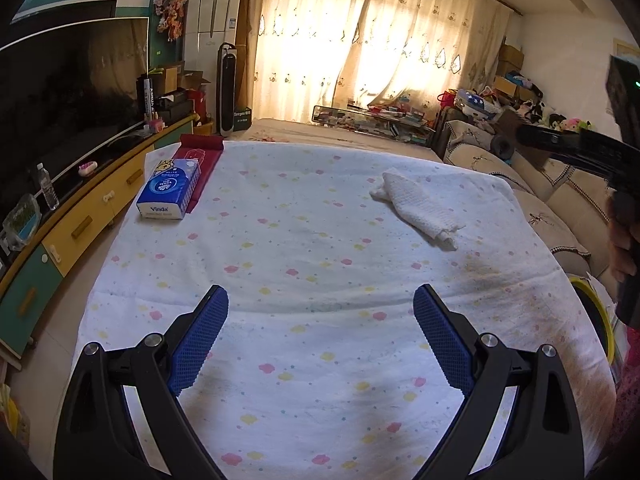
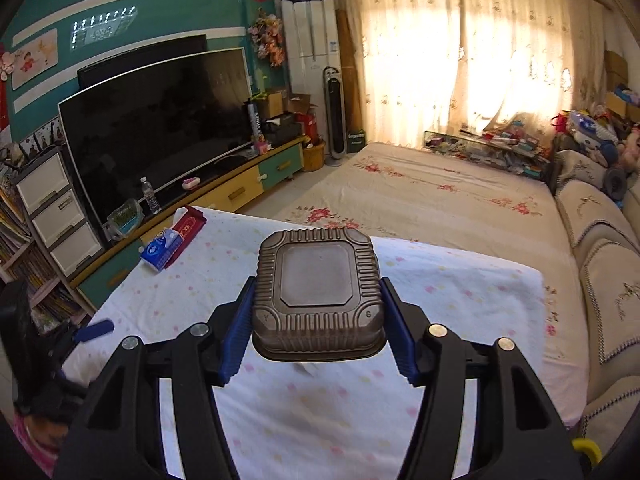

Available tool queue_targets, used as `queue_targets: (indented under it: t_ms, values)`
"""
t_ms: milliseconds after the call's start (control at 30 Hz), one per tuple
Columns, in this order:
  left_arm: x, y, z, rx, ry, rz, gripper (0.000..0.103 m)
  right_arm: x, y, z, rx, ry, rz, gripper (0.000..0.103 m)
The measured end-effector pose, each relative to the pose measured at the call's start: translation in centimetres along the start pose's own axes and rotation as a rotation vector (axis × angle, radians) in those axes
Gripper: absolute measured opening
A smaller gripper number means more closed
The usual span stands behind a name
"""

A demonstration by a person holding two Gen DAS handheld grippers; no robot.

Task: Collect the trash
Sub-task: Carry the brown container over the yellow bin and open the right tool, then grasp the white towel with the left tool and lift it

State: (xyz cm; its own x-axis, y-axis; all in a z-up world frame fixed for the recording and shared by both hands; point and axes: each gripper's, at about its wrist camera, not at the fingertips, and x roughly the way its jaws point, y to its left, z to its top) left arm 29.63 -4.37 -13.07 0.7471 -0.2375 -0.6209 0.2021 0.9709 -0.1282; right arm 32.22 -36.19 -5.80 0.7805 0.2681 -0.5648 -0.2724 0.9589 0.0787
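Your right gripper [image 2: 318, 312] fills the lower middle of the right wrist view, and its jaws are closed partway on a brown ribbed plastic container [image 2: 318, 294], upside down with its flat base facing the camera. The blue pads [image 2: 236, 340] press on its two sides, and the container is lifted clear of the flowered cloth [image 2: 280, 420] that covers the tabletop below it.

Your left gripper [image 1: 320, 312] sits at the bottom of the left wrist view with its jaws spread wide and nothing between them, only the flowered cloth showing through the gap. Its blue pads [image 1: 200, 336] are well apart.

Farther up the tabletop in that view, right of centre, a crumpled white paper towel [image 1: 416, 208] lies loose on the cloth. At the right edge of the frame your hand [image 1: 622, 248] holds the black body of the right gripper, above and right of the towel, and a yellow rim [image 1: 600, 312] shows just below it; you cannot tell what it belongs to.

Toward the upper left of the tabletop a blue tissue pack [image 1: 170, 192] rests against a red box [image 1: 200, 160]. Beyond the tabletop lie a bed with a flowered sheet [image 2: 420, 192], a sofa [image 2: 600, 240] on the right, a large television [image 2: 160, 120] on the left and sunlit curtains [image 2: 460, 60] at the far wall.
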Motion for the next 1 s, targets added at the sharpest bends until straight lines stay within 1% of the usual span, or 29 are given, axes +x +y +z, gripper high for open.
queue_targets:
  t_ms: [67,167,200,267,367,433,533,700,733,767,800,833,900,1000]
  values:
    - [-0.2,0.0,0.0,0.002,-0.007,-0.001,0.092,-3.0,-1.5,-1.9,0.032,-0.029,-0.036,0.057]
    - [-0.5,-0.1,0.1,0.002,-0.016,-0.002,0.092,-7.4,-4.5,-5.7,0.106,-0.059,-0.115,0.057]
    - [-0.5,-0.1,0.1,0.002,-0.019,-0.002,0.092,-8.5,-5.6,-6.9,0.128,-0.061,-0.151,0.057]
    - [-0.7,-0.1,0.1,0.001,-0.024,0.001,0.092,-10.9,-8.4,-9.6,0.186,-0.063,-0.249,0.057]
    - [-0.8,-0.3,0.1,0.007,-0.027,0.006,0.092,-13.6,-12.5,-13.3,0.276,-0.038,-0.359,0.057]
    - [-0.8,-0.3,0.1,0.011,-0.029,0.009,0.092,-14.9,-14.7,-15.5,0.329,-0.02,-0.419,0.057]
    - [-0.7,-0.4,0.0,0.017,-0.028,0.015,0.092,-16.2,-17.6,-18.2,0.377,0.012,-0.494,0.057]
    - [-0.4,-0.5,-0.1,0.024,-0.019,0.024,0.092,-16.5,-20.4,-21.0,0.426,0.06,-0.526,0.059]
    - [-0.3,-0.5,-0.1,0.026,-0.016,0.025,0.092,-16.4,-20.7,-21.3,0.429,0.066,-0.526,0.062]
    - [-0.3,-0.6,-0.1,0.027,-0.015,0.026,0.092,-16.4,-20.9,-21.7,0.434,0.068,-0.532,0.072]
    - [-0.2,-0.6,-0.2,0.029,-0.013,0.027,0.092,-16.3,-21.0,-21.9,0.437,0.065,-0.548,0.077]
    - [-0.2,-0.7,-0.2,0.031,-0.013,0.026,0.092,-16.2,-20.8,-21.9,0.44,0.058,-0.558,0.077]
    - [-0.2,-0.8,-0.2,0.038,-0.01,0.027,0.092,-15.9,-20.5,-21.4,0.451,0.044,-0.539,0.077]
    - [0.0,-0.9,-0.3,0.044,-0.005,0.027,0.092,-15.4,-18.9,-18.6,0.439,-0.024,-0.491,0.078]
